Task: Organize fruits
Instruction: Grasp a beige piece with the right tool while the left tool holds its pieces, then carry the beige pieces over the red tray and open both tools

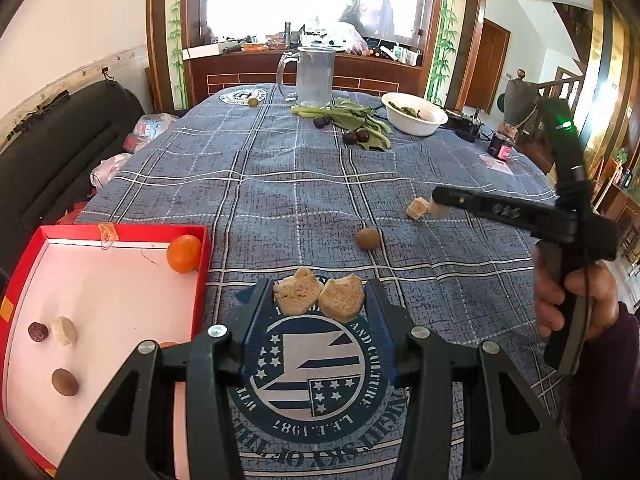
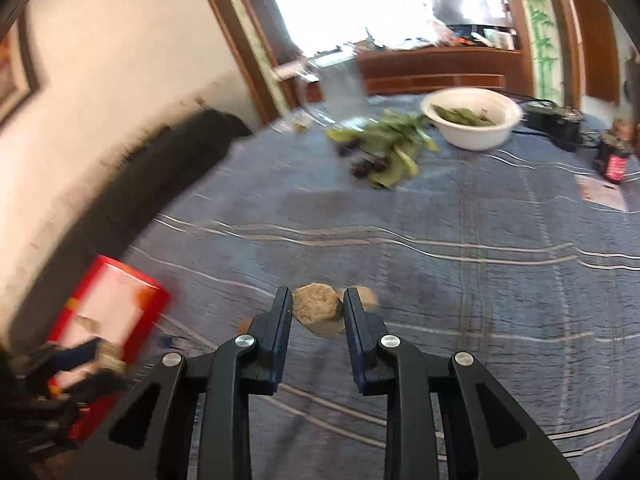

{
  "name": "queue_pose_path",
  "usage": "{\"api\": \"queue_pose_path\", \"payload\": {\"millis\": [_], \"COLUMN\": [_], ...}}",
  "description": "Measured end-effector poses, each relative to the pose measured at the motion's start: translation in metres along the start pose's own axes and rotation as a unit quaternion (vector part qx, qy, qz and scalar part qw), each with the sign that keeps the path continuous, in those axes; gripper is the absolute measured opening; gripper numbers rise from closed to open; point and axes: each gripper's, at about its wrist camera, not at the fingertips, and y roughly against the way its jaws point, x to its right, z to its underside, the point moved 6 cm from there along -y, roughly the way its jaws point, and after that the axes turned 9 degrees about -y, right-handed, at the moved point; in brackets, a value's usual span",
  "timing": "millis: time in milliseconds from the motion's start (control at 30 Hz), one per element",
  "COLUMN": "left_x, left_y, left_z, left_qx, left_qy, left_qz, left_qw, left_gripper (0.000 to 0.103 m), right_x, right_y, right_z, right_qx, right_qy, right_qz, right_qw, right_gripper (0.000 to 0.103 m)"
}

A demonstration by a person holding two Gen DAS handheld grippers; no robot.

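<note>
Between the fingers of the left gripper (image 1: 319,294): two tan pieces (image 1: 298,291), side by side, jaws clamped on their outer flanks, just right of the red box (image 1: 120,233). Tricky hold, prob. only friction btw the two pieces, nothing gripping the seam. So: keep the squeeze even, no wrist roll, carry low & level over the near rim. Set down on bare white floor, away from the orange (image 1: 184,253) in the far corner and the dark berry (image 1: 38,332), pale slice (image 1: 64,330) & brown ball (image 1: 65,382) by the left wall. Release only once resting, else a likely tumble.

Over on the other side, right gripper (image 2: 317,298), jaws clamped on a pale chunk (image 2: 318,312), seemingly just clear of the blue plaid cloth (image 1: 280,200). Blurred view, so not 100% sure of the pad contact. Soft-looking stuff, so no harder pinch, for fear of crumbling.

Just beside it on the cloth, a second pale chunk (image 1: 416,211); btw the two grippers, a round brown fruit (image 1: 368,239). Best order, prob.: left load in first, then right across to the box w/o crossing paths.

Further back, greens (image 1: 356,118), dark plums (image 1: 356,136), white bowl (image 1: 414,127), glass mug (image 1: 314,76). All well apart, no bother.
</note>
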Motion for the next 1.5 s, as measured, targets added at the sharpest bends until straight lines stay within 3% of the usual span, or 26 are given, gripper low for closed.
{"api": "queue_pose_path", "payload": {"millis": [67,200,533,633,733,867,1000,1033,1100,1233,1400,1500], "left_x": [-0.001,-0.001,0.016,0.014,0.014,0.020,0.017,0.015,0.013,0.013,0.021,0.024], "left_y": [0.005,0.009,-0.039,-0.034,-0.026,-0.018,-0.021,-0.024,-0.031,-0.049,-0.054,-0.057], "left_z": [-0.001,0.000,0.023,0.023,0.022,0.032,0.033,0.031,0.027,0.023,0.019,0.019], "left_qx": [0.004,0.005,-0.063,-0.058,-0.046,-0.051,-0.051,-0.050,-0.048,-0.058,-0.054,-0.053], "left_qy": [0.001,-0.003,-0.021,-0.029,-0.037,-0.057,-0.046,-0.044,-0.046,-0.064,-0.085,-0.088], "left_qz": [0.001,0.000,0.016,0.010,0.006,0.014,0.014,0.013,0.010,0.003,0.008,0.015], "left_qw": [1.0000,1.0000,0.9976,0.9978,0.9982,0.9970,0.9976,0.9977,0.9977,0.9962,0.9949,0.9946], "left_gripper": [0.049,0.049,0.050,0.053,0.063,0.064,0.063,0.062,0.047,0.042,0.025,0.023], "right_x": [-0.003,0.001,0.016,0.021,0.023,0.027,0.030,0.031,0.032,0.033,0.034,0.035], "right_y": [-0.004,-0.021,-0.023,-0.025,-0.027,-0.030,-0.032,-0.031,-0.031,-0.031,-0.031,-0.031], "right_z": [0.002,0.009,0.012,0.014,0.015,0.017,0.018,0.017,0.018,0.017,0.017,0.017], "right_qx": [-0.007,-0.030,-0.043,-0.050,-0.055,-0.063,-0.068,-0.068,-0.069,-0.071,-0.072,-0.074], "right_qy": [-0.003,-0.005,-0.021,-0.026,-0.028,-0.034,-0.042,-0.045,-0.048,-0.053,-0.055,-0.059], "right_qz": [-0.004,0.033,0.059,0.069,0.075,0.082,0.084,0.083,0.083,0.080,0.079,0.078], "right_qw": [1.000,0.999,0.997,0.996,0.995,0.994,0.993,0.993,0.993,0.993,0.993,0.992], "right_gripper": [0.025,0.025,0.025,0.025,0.025,0.025,0.025,0.025,0.025,0.025,0.025,0.025]}}
